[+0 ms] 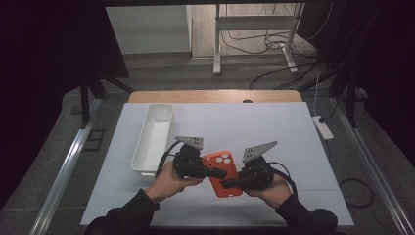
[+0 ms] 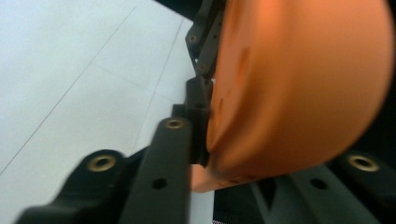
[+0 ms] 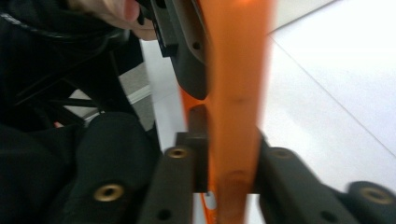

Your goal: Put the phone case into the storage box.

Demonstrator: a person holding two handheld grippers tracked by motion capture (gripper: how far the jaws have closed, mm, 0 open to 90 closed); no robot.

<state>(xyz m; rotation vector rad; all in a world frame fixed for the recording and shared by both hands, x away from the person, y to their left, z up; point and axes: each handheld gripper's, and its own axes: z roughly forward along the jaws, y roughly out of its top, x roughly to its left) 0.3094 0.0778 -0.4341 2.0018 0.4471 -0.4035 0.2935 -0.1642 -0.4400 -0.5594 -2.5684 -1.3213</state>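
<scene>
Nearest you, lower centre of the high view: the orange phone case [image 1: 223,173] is held between both grippers, just over the white table mat [image 1: 274,127].

Right gripper [image 1: 229,184] has its jaws pinched on the case's lower right edge. In the right gripper view the case [image 3: 236,116] runs edge-on up the middle of the frame with a black pad tight on each side.

Left gripper [image 1: 219,172] is clamped on the case's left side near the camera cut-out. In the left gripper view the case [image 2: 299,88] bulges at upper right, with one pad pressed against its rim.

Handling, as a judgement: the case looks light, thin and flexible, an empty shell, not a phone. Expect it to bend or twist if your two hands pull apart or rotate against each other. The smooth skin may slip under narrow pads, so grip the rim and the stiffer corners, not the flat back.

Farther off, upper left of the mat: a white bin [image 1: 153,137], standing open, well apart from the case.
</scene>
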